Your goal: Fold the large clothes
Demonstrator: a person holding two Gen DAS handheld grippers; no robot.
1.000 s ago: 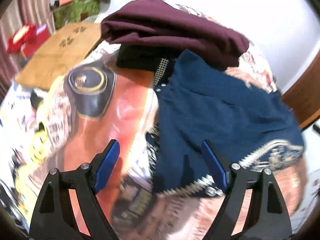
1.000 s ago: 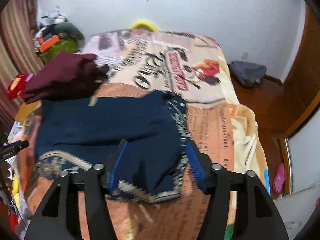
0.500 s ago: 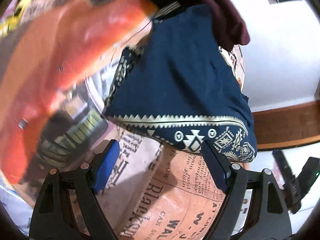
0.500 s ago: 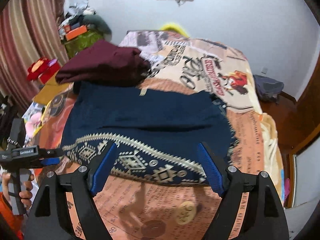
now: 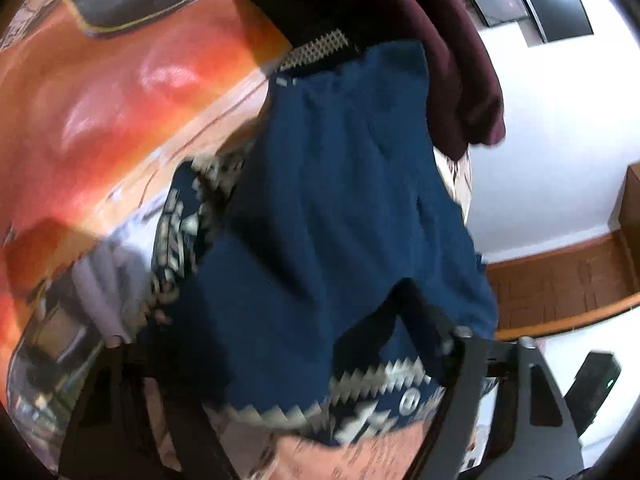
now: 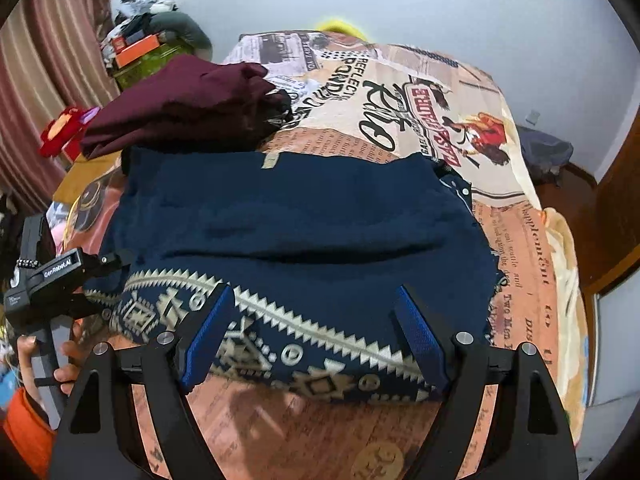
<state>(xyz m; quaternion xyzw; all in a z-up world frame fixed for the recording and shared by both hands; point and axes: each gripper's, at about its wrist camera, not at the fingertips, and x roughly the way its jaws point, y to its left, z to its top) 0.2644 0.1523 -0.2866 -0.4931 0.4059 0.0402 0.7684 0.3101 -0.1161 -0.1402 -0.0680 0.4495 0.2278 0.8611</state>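
Observation:
A navy blue garment [image 6: 296,216] with a cream patterned hem lies spread on the printed bed blanket [image 6: 440,100]. My right gripper [image 6: 312,300] hovers open just over the hem's middle, nothing pinched between its blue pads. My left gripper [image 6: 112,276] is at the garment's left hem corner, held by a hand [image 6: 68,360]. In the left wrist view the navy cloth [image 5: 340,200] bulges between and over the left gripper's [image 5: 288,340] fingers and hides the pads; its jaws are closing but still stand wide apart. A folded maroon garment [image 6: 180,104] lies behind on the bed.
A black garment [image 5: 288,8] lies under the maroon one. Striped curtains [image 6: 48,60] and a cluttered green box [image 6: 148,40] stand at the left. A dark bag [image 6: 548,152] sits on the floor at the right, beside wooden furniture [image 6: 616,208].
The left gripper dropped and rolled onto the garment's corner; cloth now covers its fingers and its jaws stand narrower. The right gripper drew back toward the near hem, its jaws wider than a second ago.

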